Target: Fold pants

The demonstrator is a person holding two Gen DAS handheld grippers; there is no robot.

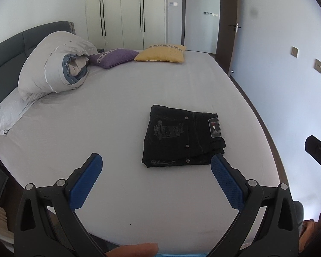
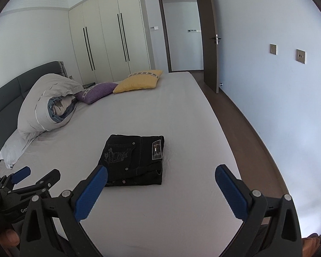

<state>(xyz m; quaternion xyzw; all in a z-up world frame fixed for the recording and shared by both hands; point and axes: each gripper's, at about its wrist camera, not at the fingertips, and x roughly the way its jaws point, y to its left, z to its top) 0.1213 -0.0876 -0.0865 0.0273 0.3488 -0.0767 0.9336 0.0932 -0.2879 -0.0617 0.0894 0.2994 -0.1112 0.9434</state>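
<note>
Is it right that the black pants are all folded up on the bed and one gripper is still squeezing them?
Not quite. The black pants do lie folded on the bed, but neither gripper squeezes them. The left gripper and right gripper are both open and empty, as each wrist view shows.

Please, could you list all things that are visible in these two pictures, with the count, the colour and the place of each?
pants: 1, black, folded, on the bed near its right edge
bed: 1, pale grey sheet, dark grey headboard
duvet: 1, beige, rolled, by the headboard
white pillow: 1, under the duvet
purple cushion: 1, far end of bed
yellow cushion: 1, beside the purple one
wardrobe: 1, cream, far wall
door: 1, brown, open
wall plates: 2, right wall
left gripper: black, blue pads, open
right gripper: same, open
</note>
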